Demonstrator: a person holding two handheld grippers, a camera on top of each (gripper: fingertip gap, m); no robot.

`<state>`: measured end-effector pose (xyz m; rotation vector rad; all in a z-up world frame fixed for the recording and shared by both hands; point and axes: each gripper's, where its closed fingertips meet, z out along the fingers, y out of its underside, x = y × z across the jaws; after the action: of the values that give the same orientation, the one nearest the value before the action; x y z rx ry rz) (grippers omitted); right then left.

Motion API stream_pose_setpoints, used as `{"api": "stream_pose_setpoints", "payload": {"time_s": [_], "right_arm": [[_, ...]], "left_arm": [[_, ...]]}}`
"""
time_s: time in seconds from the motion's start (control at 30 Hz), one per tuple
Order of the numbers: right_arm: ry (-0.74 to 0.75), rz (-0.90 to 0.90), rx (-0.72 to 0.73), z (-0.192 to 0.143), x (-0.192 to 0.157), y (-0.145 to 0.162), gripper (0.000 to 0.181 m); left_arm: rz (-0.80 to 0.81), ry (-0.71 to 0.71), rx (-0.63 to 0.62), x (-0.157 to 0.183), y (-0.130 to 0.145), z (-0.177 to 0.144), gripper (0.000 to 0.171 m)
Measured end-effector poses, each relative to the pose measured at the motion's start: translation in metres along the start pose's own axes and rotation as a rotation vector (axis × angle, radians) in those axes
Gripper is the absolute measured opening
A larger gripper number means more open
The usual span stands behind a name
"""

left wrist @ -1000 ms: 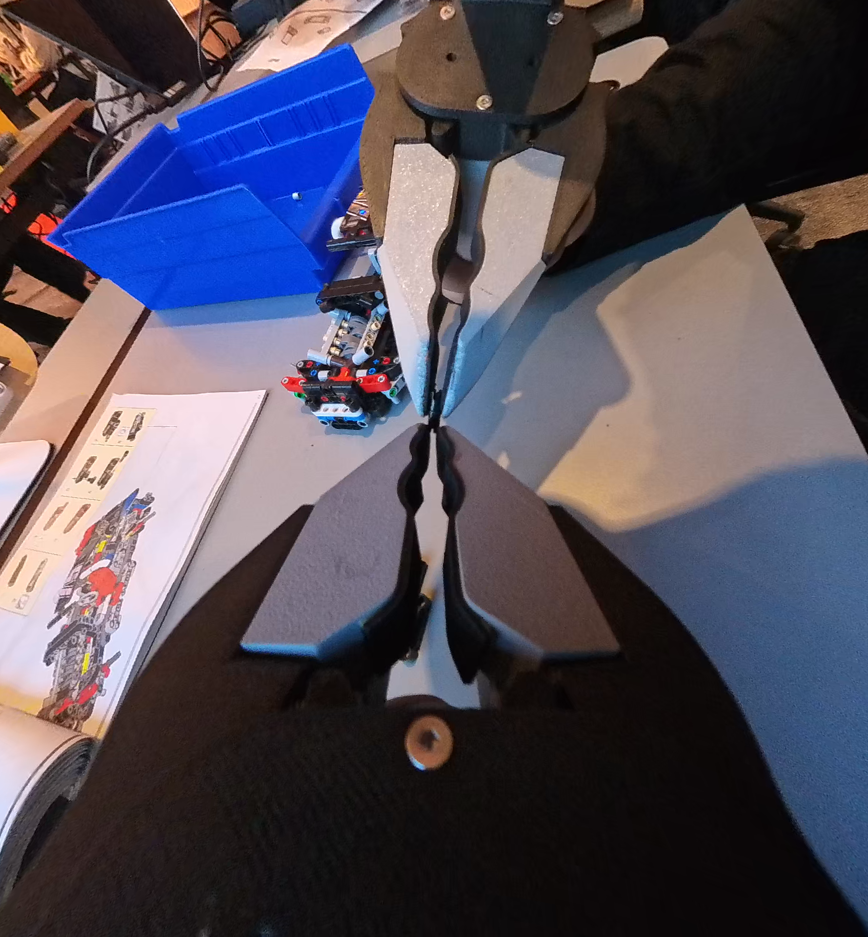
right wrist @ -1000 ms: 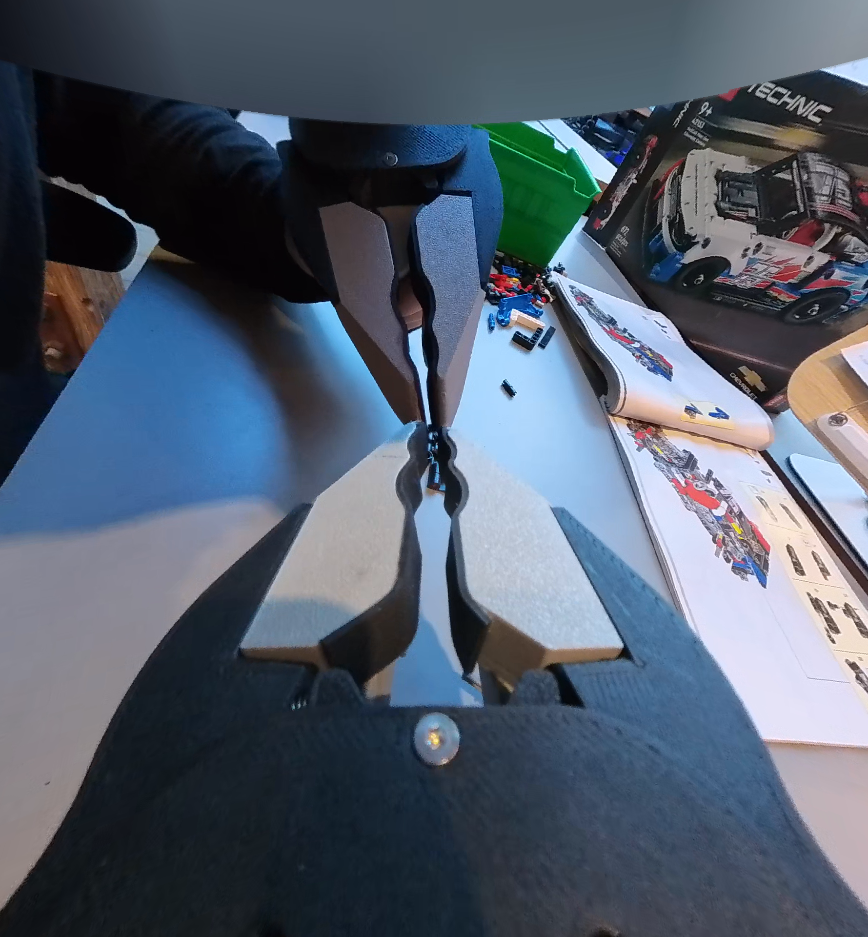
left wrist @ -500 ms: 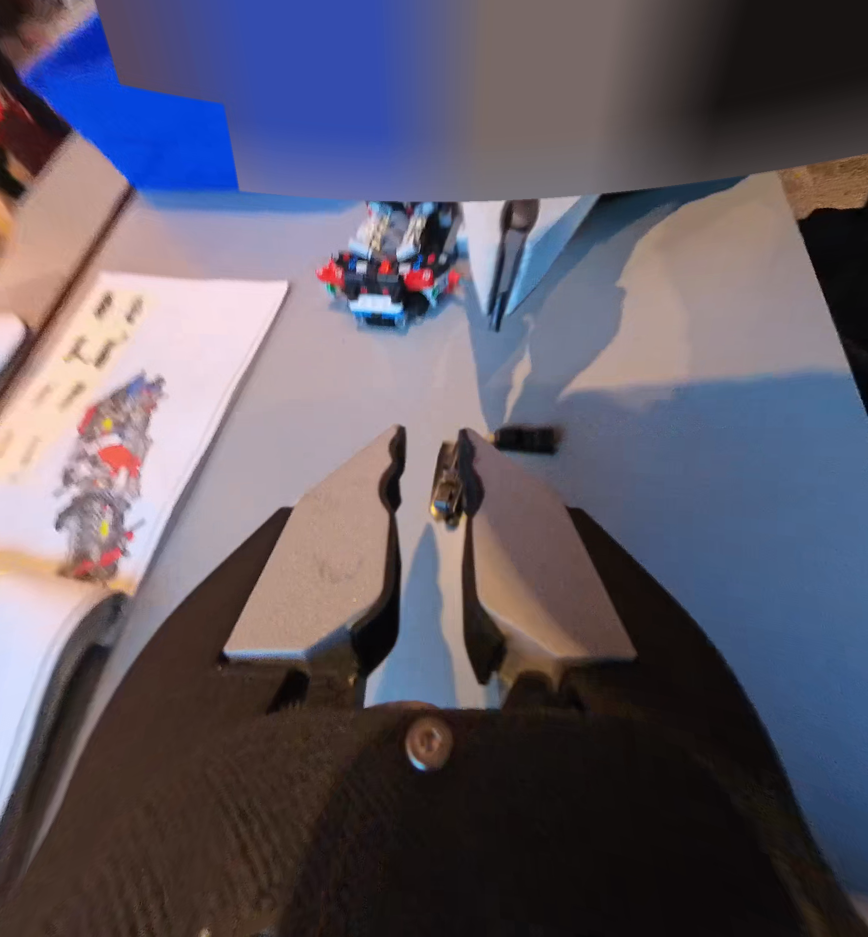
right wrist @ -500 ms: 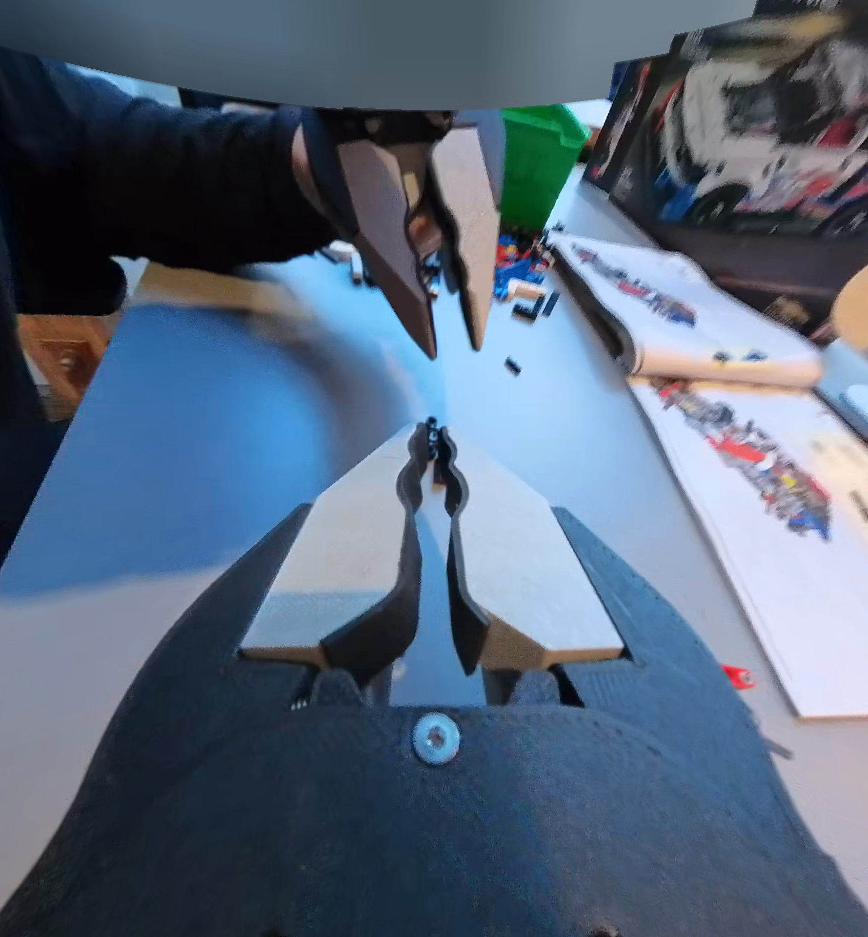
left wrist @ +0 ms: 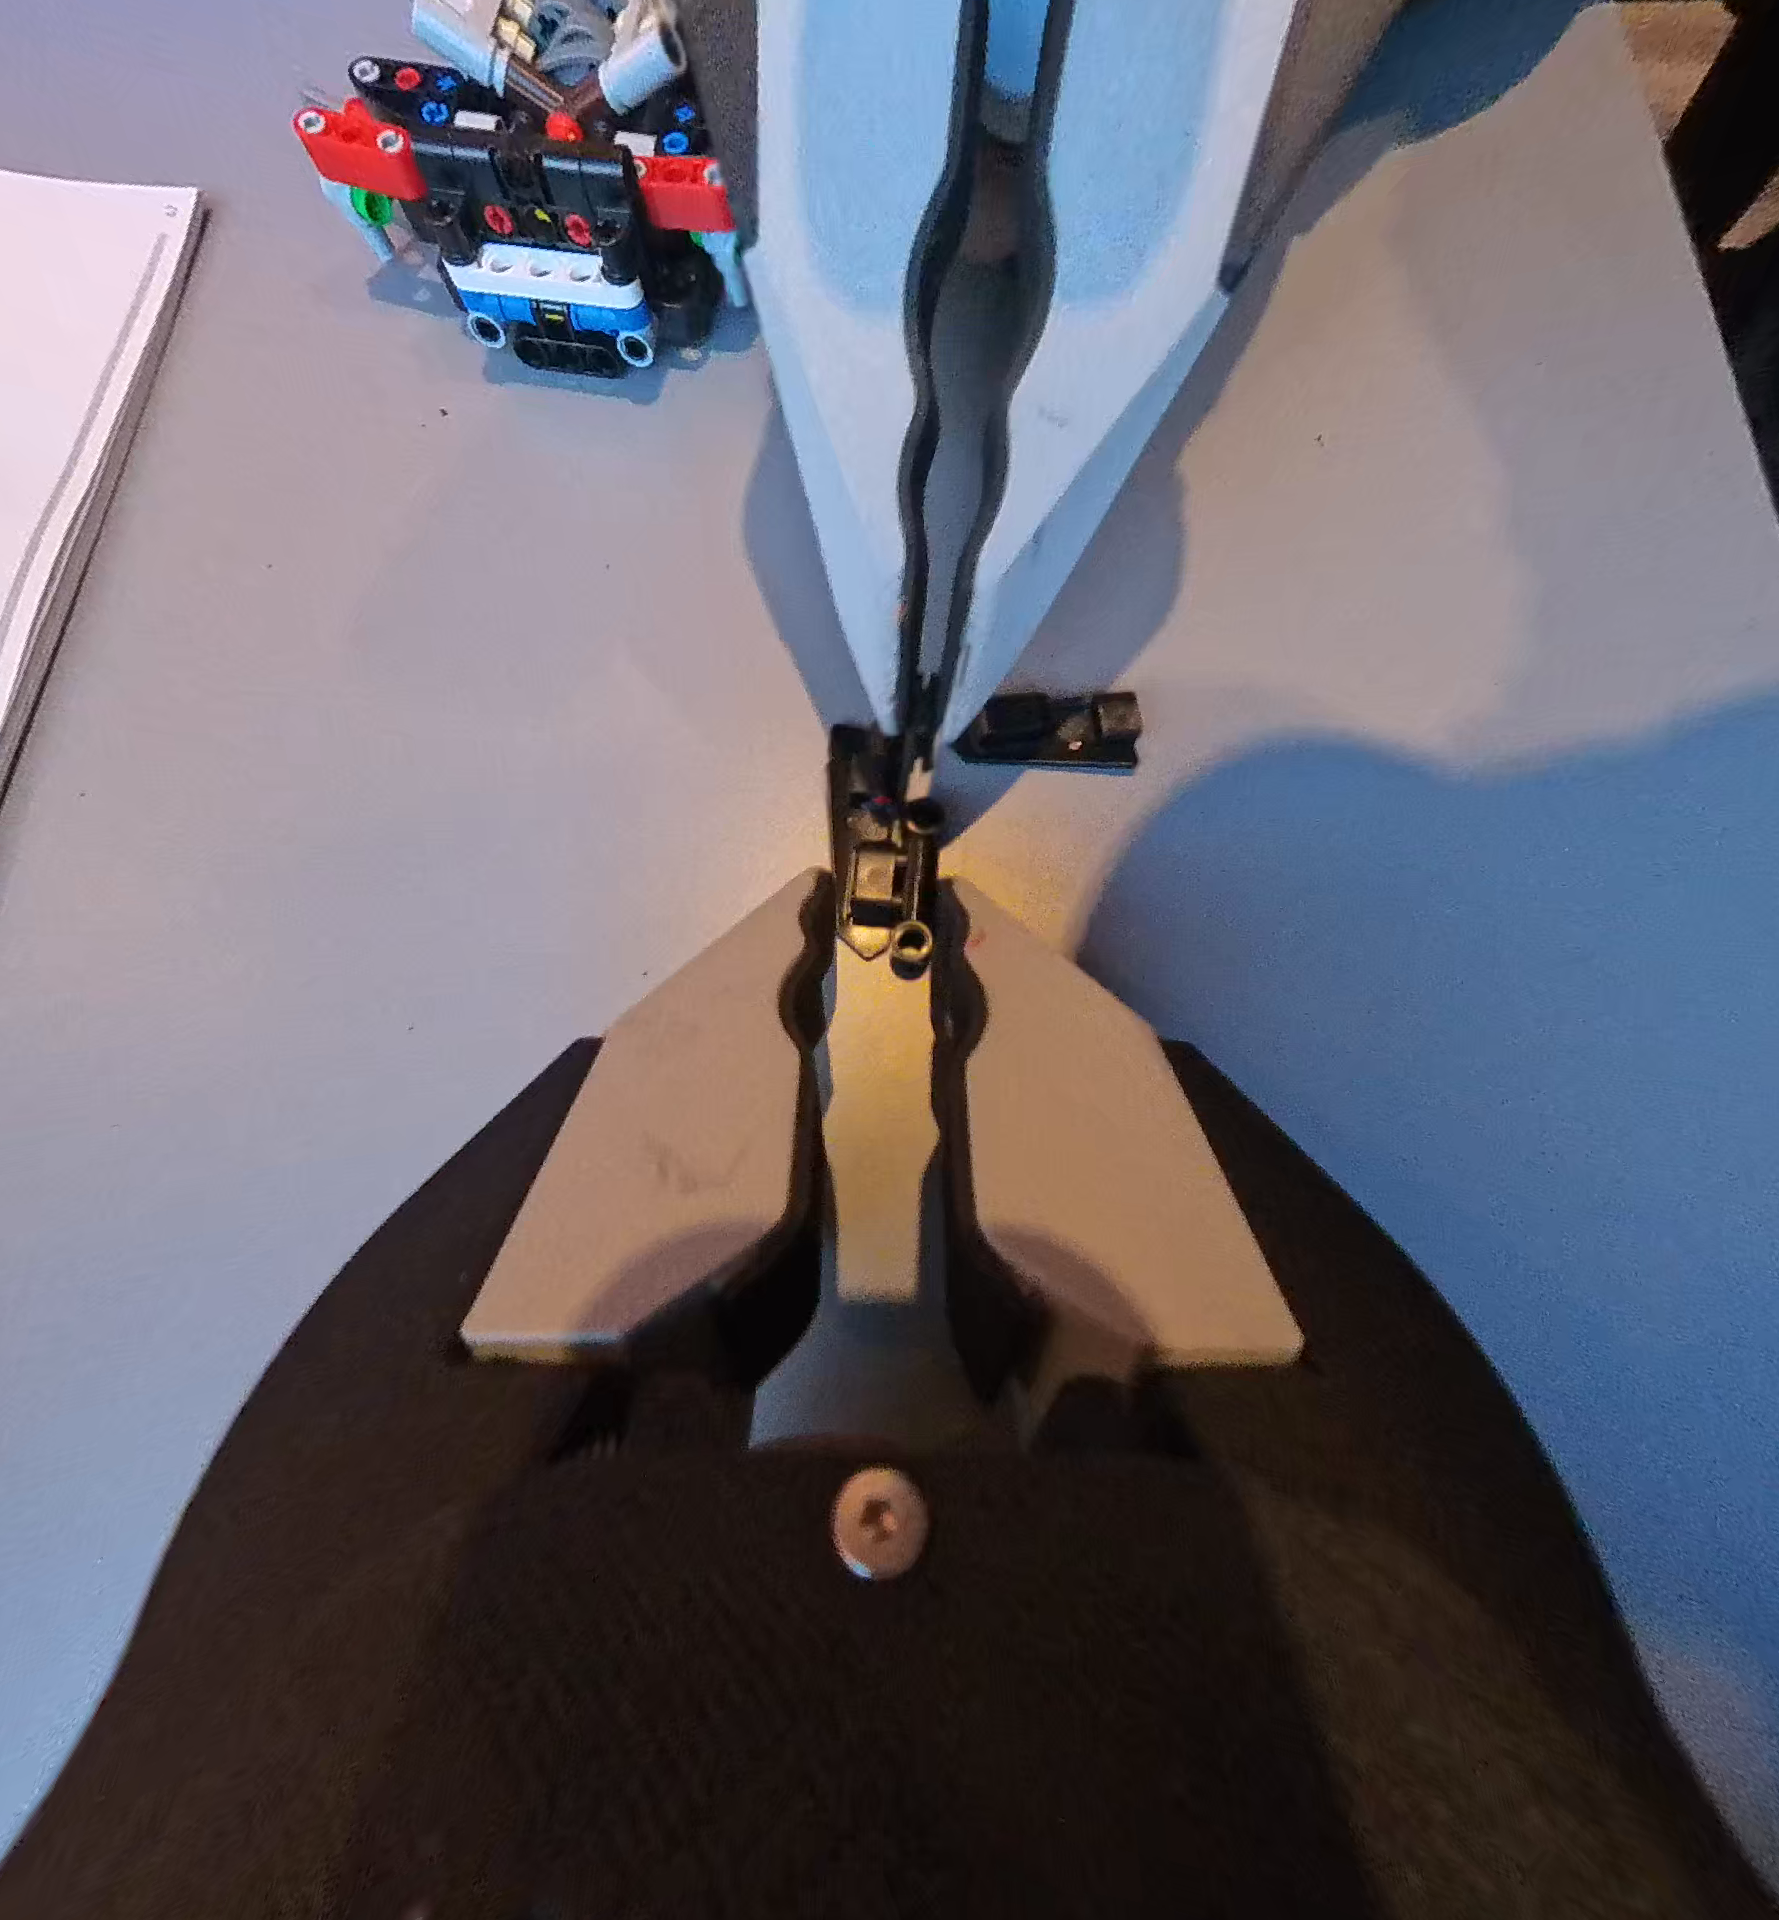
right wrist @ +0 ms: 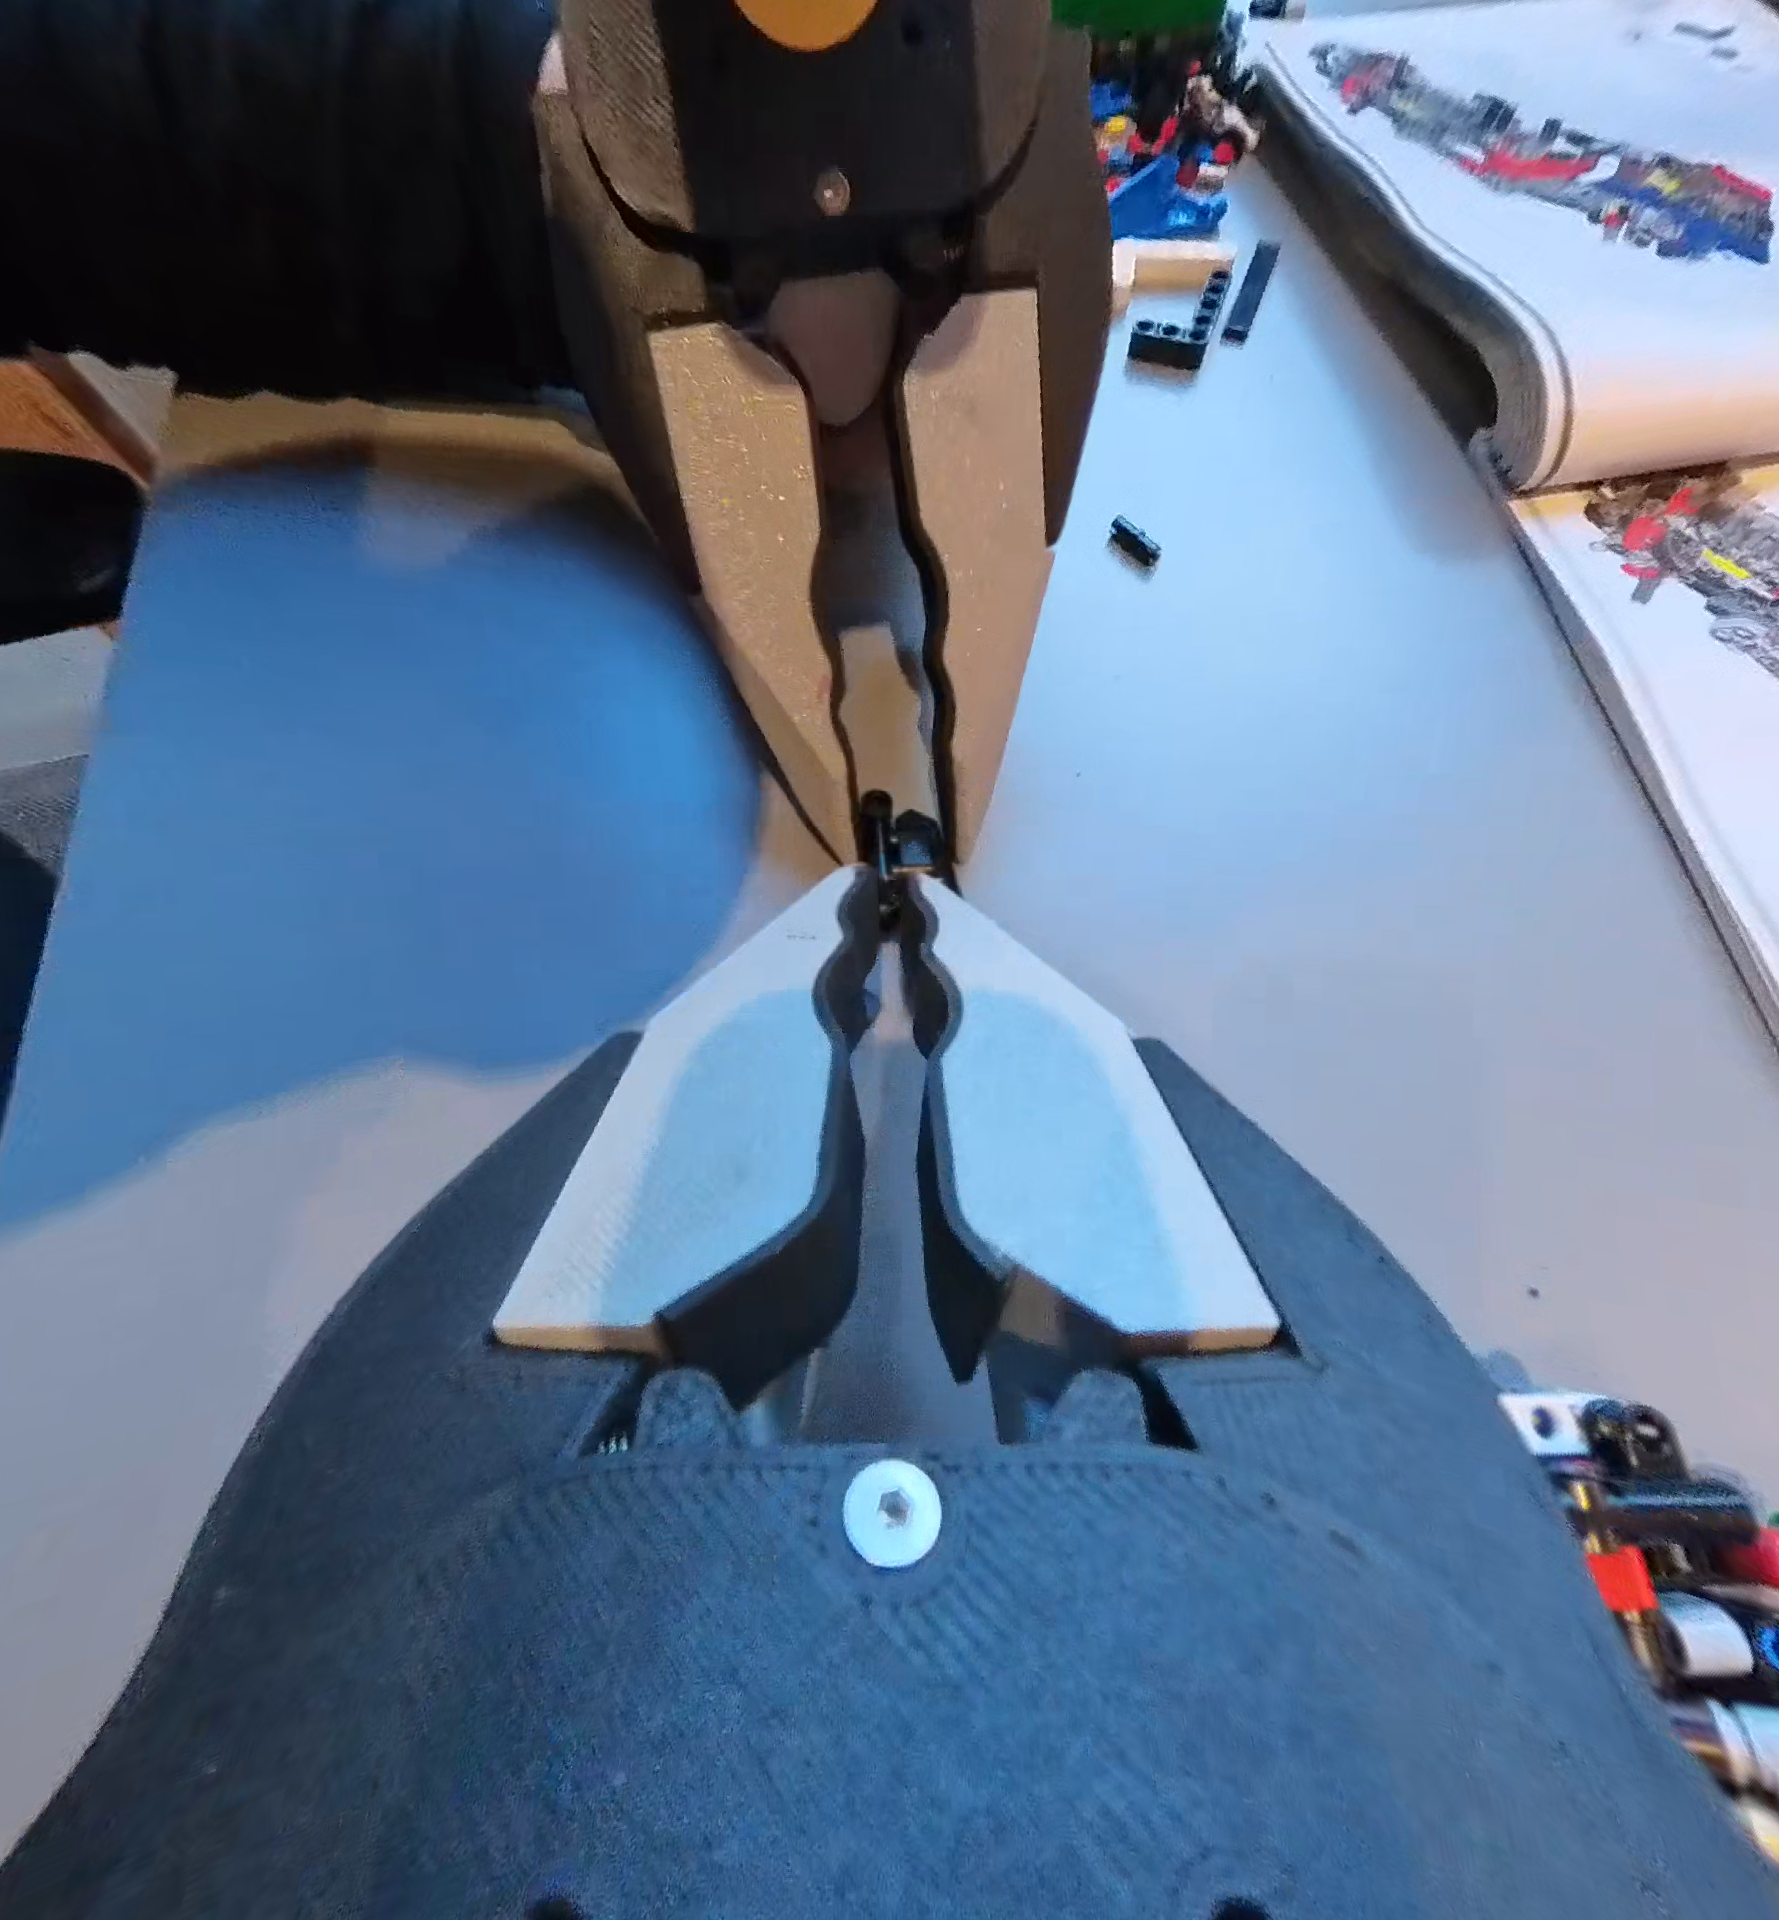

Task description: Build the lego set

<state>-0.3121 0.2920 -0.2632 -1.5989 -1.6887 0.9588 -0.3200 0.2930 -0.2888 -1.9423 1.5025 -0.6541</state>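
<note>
My left gripper (left wrist: 880, 909) is shut on a black lego piece (left wrist: 877, 852) that sticks out past its tips, low over the grey table (left wrist: 397, 727). My right gripper (right wrist: 890, 896) is shut on a small black lego piece (right wrist: 895, 840). The two grippers meet tip to tip, and their pieces touch. In the left wrist view the right gripper (left wrist: 916, 717) comes in from above. In the right wrist view the left gripper (right wrist: 900, 831) faces me. Another black piece (left wrist: 1061, 730) lies on the table just right of the tips. The partly built lego car (left wrist: 532, 208) stands at the far left.
An instruction booklet (left wrist: 33, 416) lies at the left table edge; it also shows in the right wrist view (right wrist: 1591, 260). Loose black beams (right wrist: 1191, 312) and a small black pin (right wrist: 1134, 540) lie near it. The car model (right wrist: 1695, 1590) sits beside my right gripper. A dark sleeve (right wrist: 241, 177) is behind. My left and right fingertips are right by each other. Both grippers' tips are roughly 15 cm from the car model (right wrist: 1695, 1590).
Half a second ago the grippers were apart and the left one was partly open. Now they are tip to tip again, lower over the table, with the left closed on its black piece.
</note>
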Motion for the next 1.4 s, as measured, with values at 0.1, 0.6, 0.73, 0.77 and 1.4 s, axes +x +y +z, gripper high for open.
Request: {"api": "stream_pose_setpoints", "payload": {"time_s": [0.1, 0.6, 0.73, 0.77, 1.4], "right_arm": [[-0.006, 0.008, -0.043, 0.005, 0.001, 0.003, 0.001], [-0.020, -0.029, -0.219, 0.007, 0.004, 0.013, 0.001], [-0.035, -0.064, -0.250, 0.006, 0.003, 0.011, 0.001], [-0.053, -0.063, -0.246, 0.006, 0.000, 0.009, 0.001], [-0.121, -0.492, -0.465, 0.006, -0.002, 0.016, 0.001]], "left_arm": [[-0.001, -0.013, 0.010, 0.001, -0.002, 0.002, 0.015], [-0.023, -0.024, 0.016, 0.001, -0.003, 0.003, 0.015], [-0.023, -0.025, 0.017, 0.000, -0.003, 0.003, 0.015], [-0.024, -0.026, 0.017, 0.000, -0.003, 0.003, 0.015], [-0.057, -0.030, 0.019, -0.001, -0.004, 0.004, 0.015]]}}
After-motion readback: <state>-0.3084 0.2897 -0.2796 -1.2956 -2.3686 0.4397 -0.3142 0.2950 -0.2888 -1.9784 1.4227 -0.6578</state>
